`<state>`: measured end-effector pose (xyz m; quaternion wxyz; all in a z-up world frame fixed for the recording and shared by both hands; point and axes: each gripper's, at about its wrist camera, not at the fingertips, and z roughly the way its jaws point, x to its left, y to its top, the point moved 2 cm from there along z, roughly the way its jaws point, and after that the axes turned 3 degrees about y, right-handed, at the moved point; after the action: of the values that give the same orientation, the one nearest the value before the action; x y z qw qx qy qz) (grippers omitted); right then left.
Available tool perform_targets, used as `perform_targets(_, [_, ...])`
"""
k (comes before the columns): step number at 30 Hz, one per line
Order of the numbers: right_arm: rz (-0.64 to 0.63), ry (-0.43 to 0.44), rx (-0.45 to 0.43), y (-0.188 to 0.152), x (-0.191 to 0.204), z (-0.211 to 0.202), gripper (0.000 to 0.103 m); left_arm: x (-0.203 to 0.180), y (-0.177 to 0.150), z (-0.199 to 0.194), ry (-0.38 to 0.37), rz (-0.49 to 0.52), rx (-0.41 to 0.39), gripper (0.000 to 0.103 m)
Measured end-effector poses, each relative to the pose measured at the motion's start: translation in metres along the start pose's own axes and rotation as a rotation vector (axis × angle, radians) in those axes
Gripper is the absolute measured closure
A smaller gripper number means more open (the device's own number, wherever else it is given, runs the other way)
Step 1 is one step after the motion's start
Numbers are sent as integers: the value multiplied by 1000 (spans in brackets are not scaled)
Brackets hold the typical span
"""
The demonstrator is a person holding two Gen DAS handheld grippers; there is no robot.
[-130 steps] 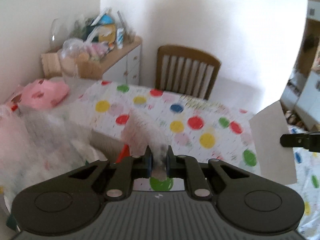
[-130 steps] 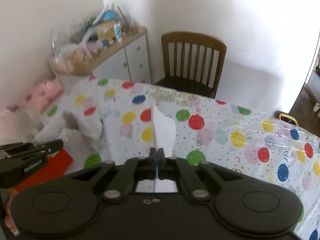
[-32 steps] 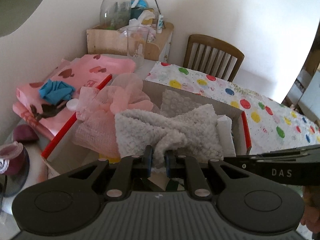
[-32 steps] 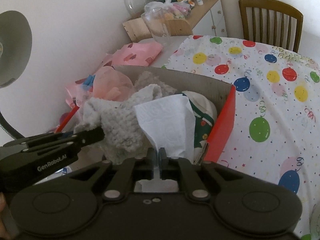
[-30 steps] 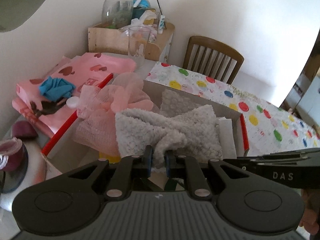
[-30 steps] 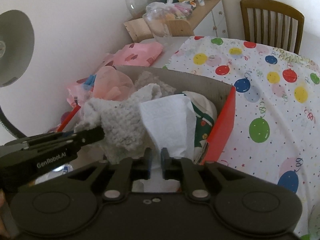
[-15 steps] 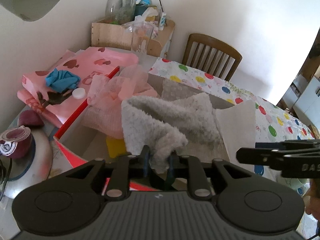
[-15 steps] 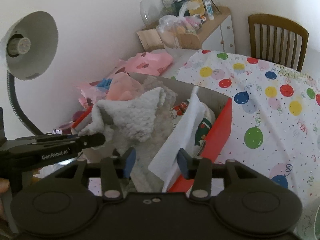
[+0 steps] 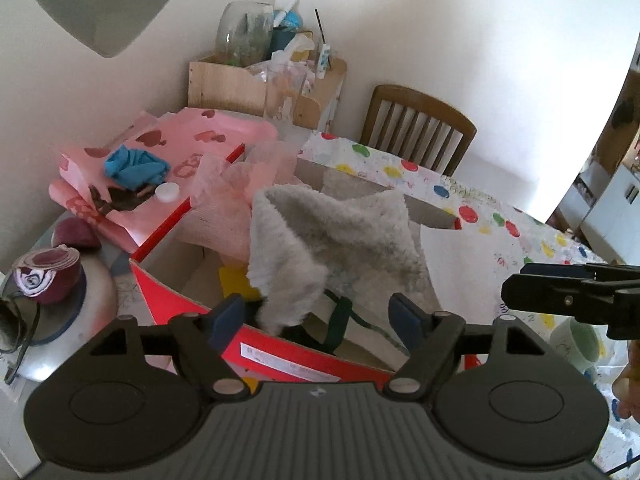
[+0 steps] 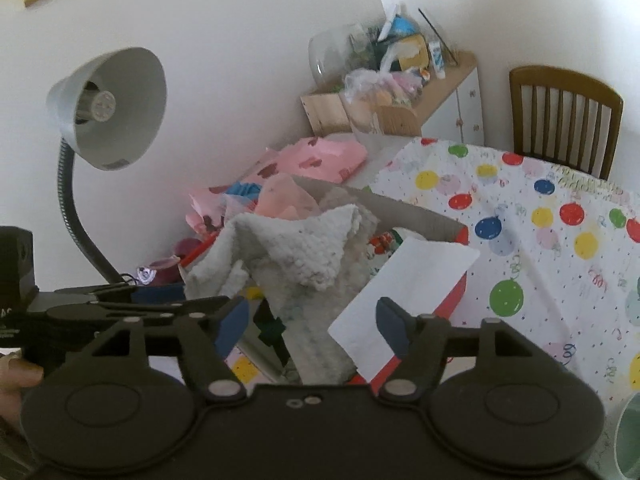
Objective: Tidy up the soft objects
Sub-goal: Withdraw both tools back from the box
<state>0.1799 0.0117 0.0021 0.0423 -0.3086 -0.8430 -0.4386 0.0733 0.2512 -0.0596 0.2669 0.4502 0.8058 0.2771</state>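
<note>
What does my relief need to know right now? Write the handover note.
Left tool: open, jaws just opened; a corner of the grey cloth hangs between them, not gripped.
Right tool: open, jaws just opened; the white sheet lies loose by its right finger.
Things: cloth and sheet lie in the red box, the sheet over its right edge.
Done: both dropped in.
Left: probably tuck the sheet in.

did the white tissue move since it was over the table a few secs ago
Yes. The white tissue now lies on the red box's right rim, left of the balloon tablecloth.
</note>
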Motion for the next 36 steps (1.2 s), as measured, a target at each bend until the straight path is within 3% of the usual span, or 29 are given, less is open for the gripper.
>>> perform_targets(9, [-31, 20, -74, -4, 11, -33, 16, -5, -2, -36, -16, -29, -80, 21])
perform_targets(17, [-106, -13, -151, -16, 27, -62, 2, -17, -6, -69, -22, -20, -154, 17])
perform_targets(20, [-144, -32, -173, -20, 33, -71, 0, -21, -8, -79, -28, -19, -166, 17])
perform_targets(25, [-154, -63, -209, -30, 35, -88, 0, -29, -13, -91, -23, -13, -179, 2])
perform_targets(36, [-85, -150, -286, -54, 29, -116, 0, -50, -28, -118, -27, 30, -228, 0])
